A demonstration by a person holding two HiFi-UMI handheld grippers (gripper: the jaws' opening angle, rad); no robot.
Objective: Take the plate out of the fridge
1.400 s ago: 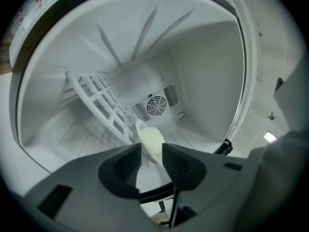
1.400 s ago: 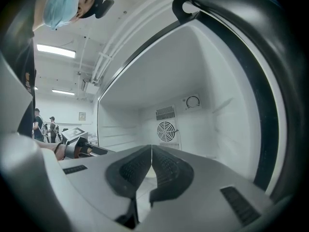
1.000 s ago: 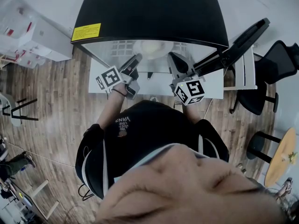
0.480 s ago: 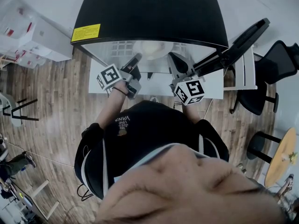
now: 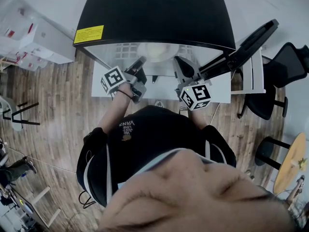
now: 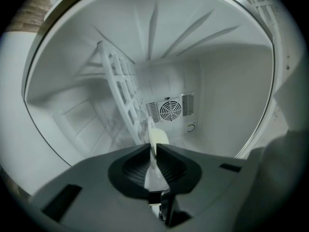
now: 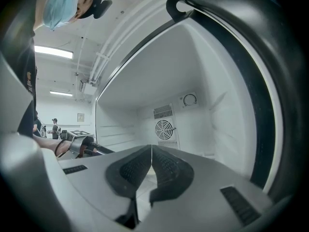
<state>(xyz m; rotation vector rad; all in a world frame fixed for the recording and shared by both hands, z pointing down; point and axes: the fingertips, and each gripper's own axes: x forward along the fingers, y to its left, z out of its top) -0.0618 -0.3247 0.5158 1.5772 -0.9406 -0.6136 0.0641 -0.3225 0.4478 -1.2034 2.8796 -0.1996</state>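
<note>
Cream plate (image 6: 159, 137) sits pinched between the left tongs (image 6: 152, 147).

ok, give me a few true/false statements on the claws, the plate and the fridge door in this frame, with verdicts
1. The left claw is shut on the plate, gripping its rim. True.
2. The right claw grips the plate too. False: its jaws are together on nothing.
3. The fridge has its door closed. False: the door is swung open on the person's right.
4. A round fan grille sits on the fridge's back wall. True.
5. The plate lies on the floor. False: it is inside the fridge.
</note>
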